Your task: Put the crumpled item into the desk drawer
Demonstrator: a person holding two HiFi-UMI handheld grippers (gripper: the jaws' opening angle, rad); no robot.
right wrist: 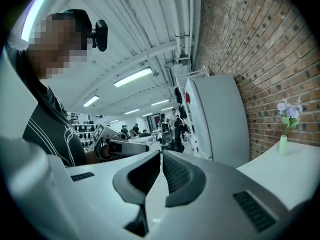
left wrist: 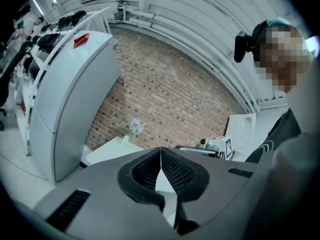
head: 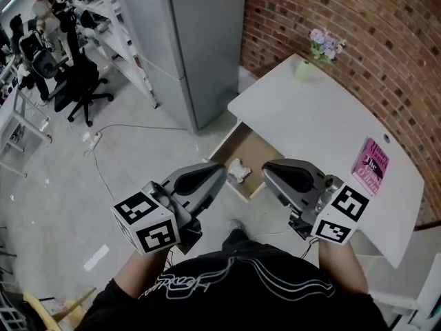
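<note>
Our left tool (head: 219, 174) has its jaws pressed together with nothing between them, and the right tool (head: 266, 168) is the same: pads met, empty. In the head view both hang low in the middle of the frame, tips pointing up toward the open drawer (head: 231, 143), which juts from the white surface (head: 310, 123) toward the left. The crumpled item (head: 239, 170) lies inside the drawer, near its front wall and between the two tool tips as the frame shows them.

We judge the placing itself done, so at most the drawer may want pushing shut. To do that well, we would keep one tool closed and use its blunt tip as a pusher, meeting the middle of the front wall squarely. We would drive straight along the drawer's line of travel, so it does not skew and bind. The item sits close to the front, so we would check that no fold rides above the rim. The pink book (head: 371, 165) at the right lies well apart and needs no care.
</note>
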